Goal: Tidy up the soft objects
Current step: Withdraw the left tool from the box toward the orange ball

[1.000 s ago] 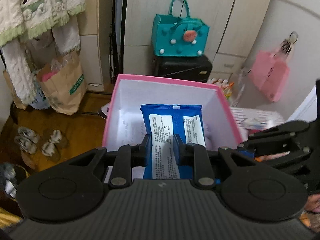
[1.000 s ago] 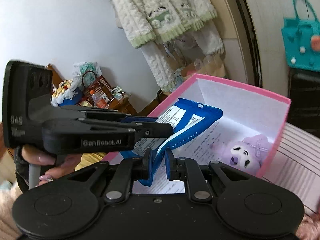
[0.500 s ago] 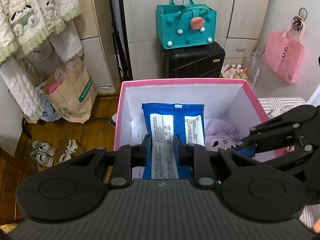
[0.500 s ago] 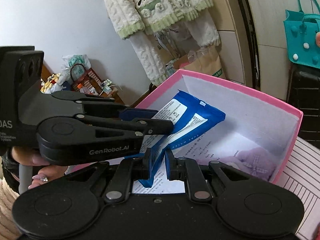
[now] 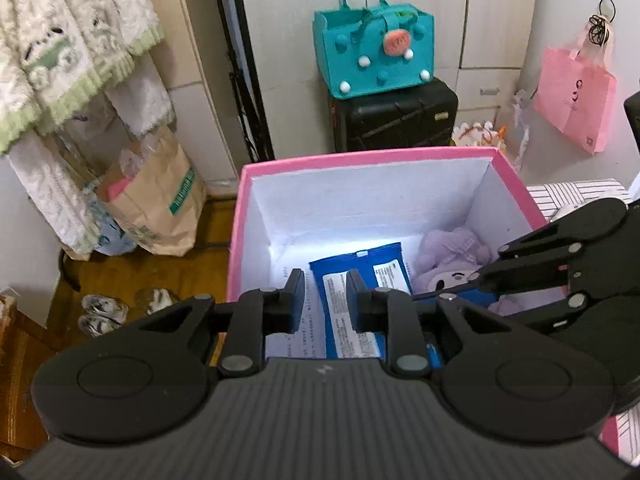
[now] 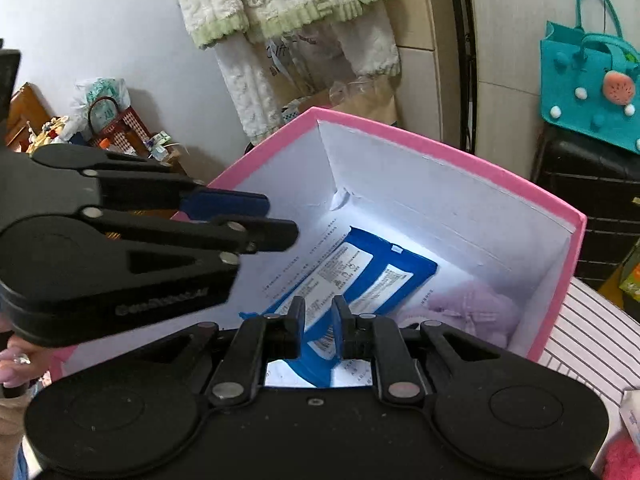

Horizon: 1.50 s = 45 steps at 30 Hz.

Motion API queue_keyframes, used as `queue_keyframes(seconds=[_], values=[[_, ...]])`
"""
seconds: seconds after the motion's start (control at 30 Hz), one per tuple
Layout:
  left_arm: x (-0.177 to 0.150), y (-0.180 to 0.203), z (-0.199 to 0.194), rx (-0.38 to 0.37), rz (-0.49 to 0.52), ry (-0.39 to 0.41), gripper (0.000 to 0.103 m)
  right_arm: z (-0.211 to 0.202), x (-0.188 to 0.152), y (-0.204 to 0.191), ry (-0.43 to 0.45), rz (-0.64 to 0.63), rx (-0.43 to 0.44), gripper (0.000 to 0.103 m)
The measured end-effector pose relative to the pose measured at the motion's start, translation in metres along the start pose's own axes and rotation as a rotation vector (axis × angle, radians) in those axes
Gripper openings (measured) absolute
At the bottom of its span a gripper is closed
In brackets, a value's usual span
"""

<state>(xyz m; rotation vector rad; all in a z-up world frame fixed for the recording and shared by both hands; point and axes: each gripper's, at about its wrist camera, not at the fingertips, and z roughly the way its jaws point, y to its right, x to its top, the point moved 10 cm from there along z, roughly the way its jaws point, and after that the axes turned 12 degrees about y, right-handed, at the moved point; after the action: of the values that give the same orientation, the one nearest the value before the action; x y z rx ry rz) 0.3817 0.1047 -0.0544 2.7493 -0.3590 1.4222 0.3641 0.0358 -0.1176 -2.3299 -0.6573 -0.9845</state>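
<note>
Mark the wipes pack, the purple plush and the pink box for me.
wipes pack [image 6: 360, 268], right wrist view, on its white label.
purple plush [image 5: 456, 248], left wrist view, on its head.
pink box [image 5: 360, 158], left wrist view, on the far rim.

The left gripper [image 5: 322, 294] sits at lower centre of its frame, jaws parted and empty. The right gripper [image 6: 318, 322] likewise, jaws apart, gripping nothing.
</note>
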Motion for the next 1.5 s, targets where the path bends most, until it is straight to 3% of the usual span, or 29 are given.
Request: queue_keyframes(seconds=[0.4,0.6,0.77,0.83,0.87,1.23,1.5], values=[[0.01,0.008,-0.07,-0.056,-0.004,0.037,0.023,-0.069,0.001,-0.017,0.105,-0.066,-0.032,0.021],[0.002,0.017,-0.105,-0.113,-0.05,0.003,0.037,-0.11,-0.01,-0.032,0.137,-0.125,-0.059,0.039],[-0.005,0.029,-0.136,-0.114,0.002,0.002,0.043,-0.142,-0.019,-0.042,0.149,-0.141,-0.044,0.049],[-0.008,0.035,-0.149,-0.12,0.022,0.008,0.05,-0.155,-0.024,-0.047,0.145,-0.162,-0.032,0.063],[-0.009,0.038,-0.154,-0.126,0.031,0.011,0.052,-0.16,-0.026,-0.049,0.148,-0.169,-0.029,0.065],[-0.026,0.069,-0.206,-0.184,0.055,0.021,0.072,-0.223,-0.05,-0.074,0.212,-0.231,-0.02,0.069],[-0.045,0.102,-0.237,-0.199,0.148,0.067,0.085,-0.264,-0.084,-0.08,0.232,-0.244,-0.039,0.069]])
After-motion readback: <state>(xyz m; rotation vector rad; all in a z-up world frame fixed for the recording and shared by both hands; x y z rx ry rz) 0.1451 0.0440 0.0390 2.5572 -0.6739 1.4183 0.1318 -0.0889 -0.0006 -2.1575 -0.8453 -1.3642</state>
